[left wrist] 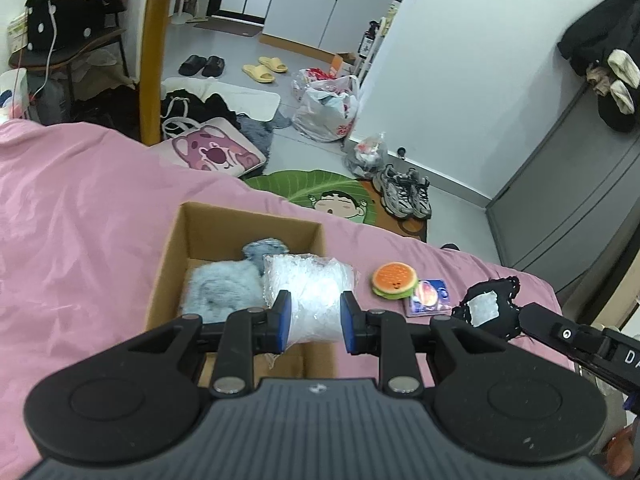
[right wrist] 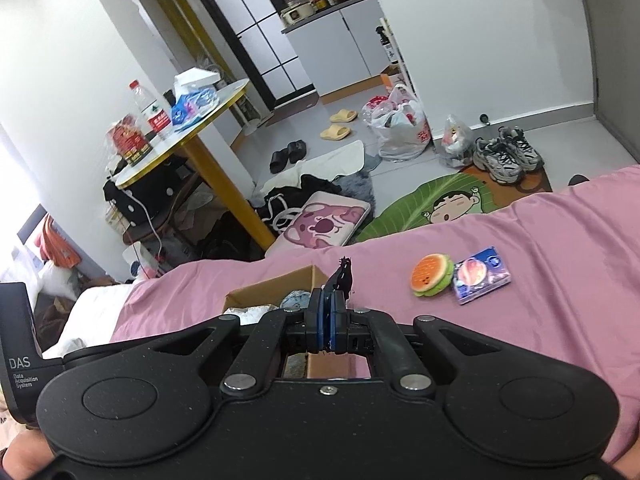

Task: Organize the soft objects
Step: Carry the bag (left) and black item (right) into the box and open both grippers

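Bedding comes first: a pink bedsheet (left wrist: 80, 220) covers the whole work surface, and on it sits an open cardboard box (left wrist: 176, 248) that serves as the collecting place. Inside the box lie a fluffy blue plush (left wrist: 224, 284) against the far and left walls and a crinkly clear plastic bag (left wrist: 312, 292) that leans over the right wall. The left gripper (left wrist: 315, 320) hangs over the box with its fingers spread on either side of that bag; whether the pads touch the plastic cannot be told from here. To the right, above the sheet and just beside the box, the right gripper (right wrist: 327, 312) has its pads pressed together on the edge of a black crocheted piece (left wrist: 490, 304) with a white label, which hangs free in the air. Further right on the sheet rest a small burger plush (left wrist: 395, 280) and, touching it, a blue tissue pack (left wrist: 430, 296). Judging by this, the step in hand is carrying the black piece to the box, with the bag apparently just delivered or being settled. The next move calls for the left claw to clear the opening, then for the right one to bring the piece over the open space and release it; the burger plush would follow.
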Demonstrator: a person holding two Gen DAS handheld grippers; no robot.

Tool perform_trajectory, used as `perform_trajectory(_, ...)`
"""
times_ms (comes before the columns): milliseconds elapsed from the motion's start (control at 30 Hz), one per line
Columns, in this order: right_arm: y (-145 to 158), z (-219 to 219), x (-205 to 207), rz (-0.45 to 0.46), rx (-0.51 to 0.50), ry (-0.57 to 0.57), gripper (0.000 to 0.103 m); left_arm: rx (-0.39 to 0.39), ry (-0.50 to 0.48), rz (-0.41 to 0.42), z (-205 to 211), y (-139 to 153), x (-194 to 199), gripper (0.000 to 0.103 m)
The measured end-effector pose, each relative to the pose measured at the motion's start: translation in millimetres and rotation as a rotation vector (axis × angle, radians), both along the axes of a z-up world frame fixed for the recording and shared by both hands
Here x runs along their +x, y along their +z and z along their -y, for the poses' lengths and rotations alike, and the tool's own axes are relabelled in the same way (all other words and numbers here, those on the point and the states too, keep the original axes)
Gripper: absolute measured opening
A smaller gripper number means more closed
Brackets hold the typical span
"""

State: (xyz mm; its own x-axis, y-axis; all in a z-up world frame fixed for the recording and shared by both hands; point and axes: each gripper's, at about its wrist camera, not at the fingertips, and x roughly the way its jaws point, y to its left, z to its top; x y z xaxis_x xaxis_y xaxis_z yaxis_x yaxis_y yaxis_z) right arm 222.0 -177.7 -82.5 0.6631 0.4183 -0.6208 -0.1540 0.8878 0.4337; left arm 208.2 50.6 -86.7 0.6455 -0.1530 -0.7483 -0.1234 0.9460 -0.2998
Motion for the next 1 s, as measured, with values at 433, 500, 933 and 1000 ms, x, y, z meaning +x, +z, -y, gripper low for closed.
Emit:
perform_trajectory(433,-9.9,-47.2,12.4,-0.028,-0.009,0.051,0.003,-0.024,0.046,-0.047,-43.6,-19.1,-1.2,0.025)
perform_trajectory(500,-13.5,-54.1,12.4,-0.035,-0.007,0.061,0.003,-0.021,0.053,-0.058,-47.3,-22.3,-2.4,0.025)
perform_trajectory(933,-21.5,-76.5,10.0,-0.092,0.033,0.12,0.003,0.0,0.094,-0.111,-66.3,-37.1,-10.0,0.028)
perform_trajectory(1000,-22.1,-77.9,9.0,-0.098,0.035,0.131,0.003,-0.001,0.103,-0.113,-69.5,-35.7,-9.8,0.028)
